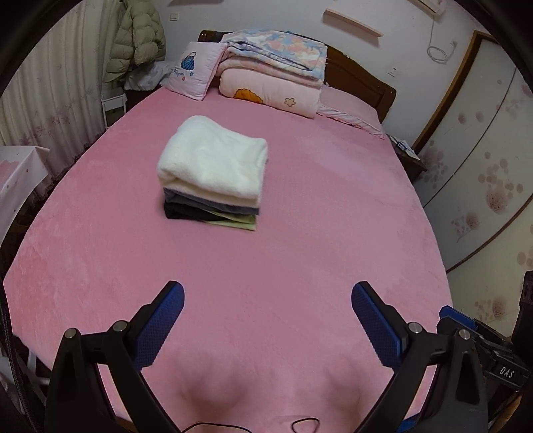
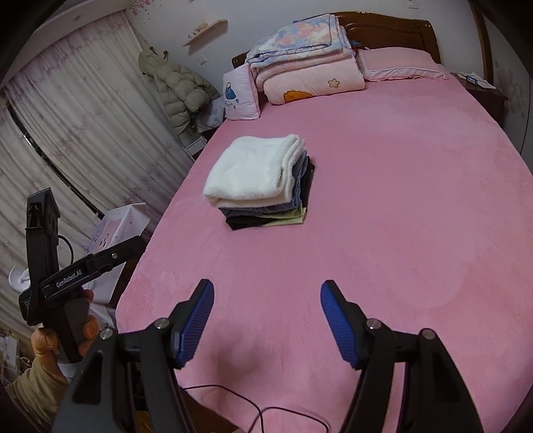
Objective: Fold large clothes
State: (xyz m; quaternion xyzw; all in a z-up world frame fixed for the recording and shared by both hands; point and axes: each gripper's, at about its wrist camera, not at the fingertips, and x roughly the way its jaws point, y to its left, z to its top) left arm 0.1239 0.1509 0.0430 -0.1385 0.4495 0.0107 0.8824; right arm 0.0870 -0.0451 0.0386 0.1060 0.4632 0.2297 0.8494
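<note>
Left tool [image 1: 268, 293] released, empty | right tool [image 2: 267, 293] released, empty | stack [image 1: 213, 173] folded mid-bed [image 1: 333, 216], well ahead of you | risk — snag the top white layer and you topple it; cable [image 2: 253, 403] may catch too

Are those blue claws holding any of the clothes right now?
No. The left gripper and right gripper are both open and empty above the bed; the folded stack lies untouched.

The bed [image 1: 299, 233] wears a matt, plush pink cloth. The top garment [image 1: 213, 160] is fluffy white fleece. The pads [image 1: 160, 326] are textured blue rubber; the headboard [image 2: 393, 30] is glossy wood.
</note>
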